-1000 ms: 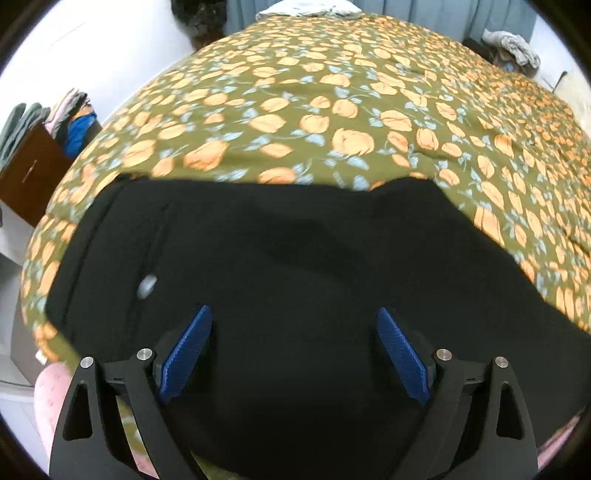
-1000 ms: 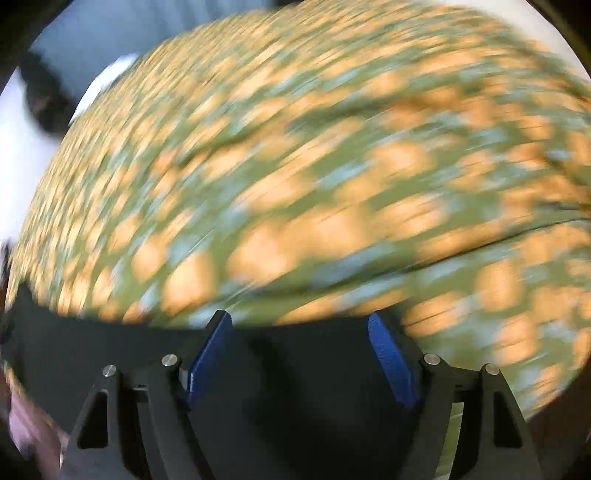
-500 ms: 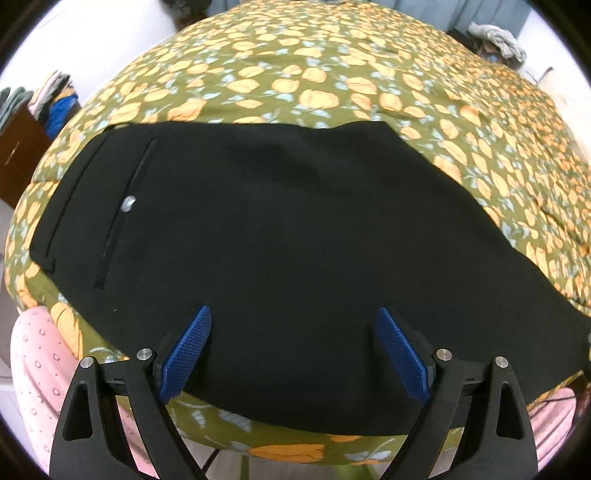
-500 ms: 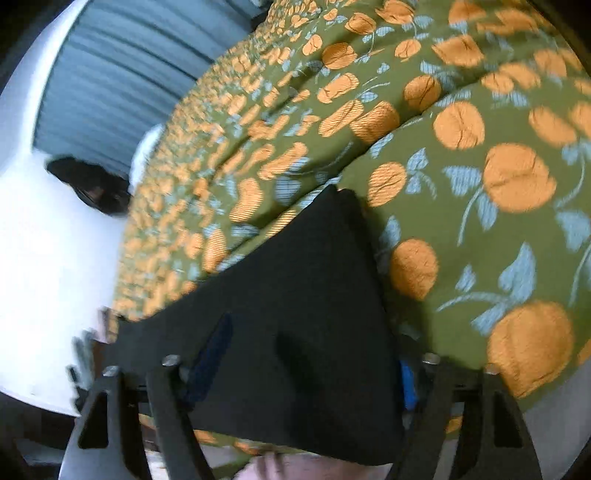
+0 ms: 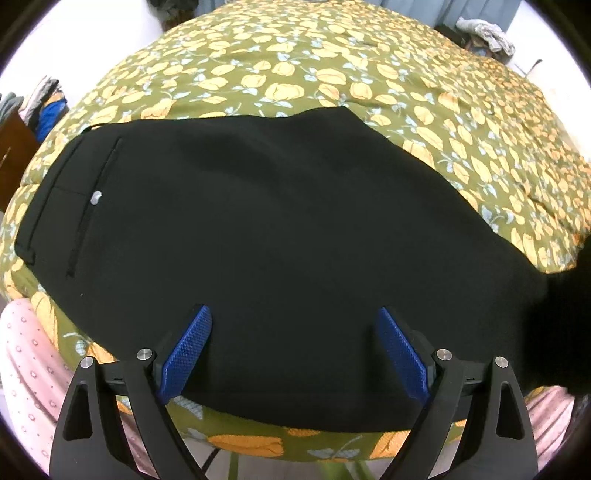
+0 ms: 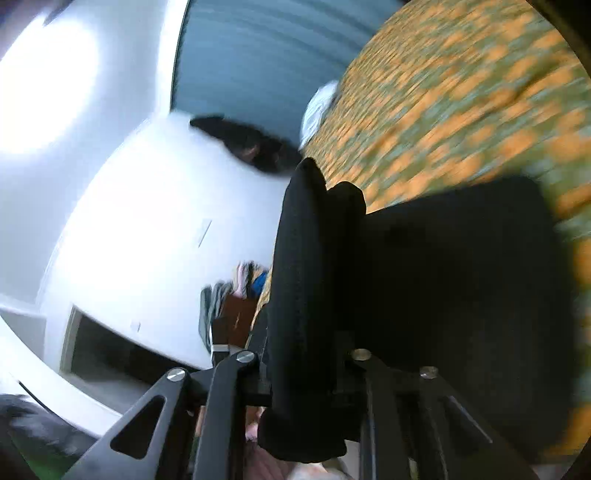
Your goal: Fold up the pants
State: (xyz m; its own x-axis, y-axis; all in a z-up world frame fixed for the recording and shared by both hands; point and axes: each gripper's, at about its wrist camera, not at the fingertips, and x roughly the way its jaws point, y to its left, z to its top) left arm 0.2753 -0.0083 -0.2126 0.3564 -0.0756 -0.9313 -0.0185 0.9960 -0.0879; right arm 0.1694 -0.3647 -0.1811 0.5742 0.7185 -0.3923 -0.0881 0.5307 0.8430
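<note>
Black pants (image 5: 277,229) lie flat on the bed, waistband with a pocket seam and silver button (image 5: 95,198) at the left. My left gripper (image 5: 293,354) is open and empty, hovering over the pants' near edge. In the right wrist view, my right gripper (image 6: 306,373) is shut on a bunched fold of the pants (image 6: 443,295), lifted and tilted; its pads are hidden by the cloth. The lifted cloth shows blurred at the right edge of the left wrist view (image 5: 554,325).
The bed has an olive cover with orange flowers (image 5: 332,74). A brown cabinet with piled clothes (image 5: 22,122) stands at the left. Grey clothes (image 5: 484,31) lie at the far right. Pink dotted fabric (image 5: 26,354) shows at the near edge. White wall and curtain (image 6: 258,48) are behind.
My right gripper has closed on the pants' leg end and swung it up and leftward. My left gripper has pulled back, so more of the pants shows.
</note>
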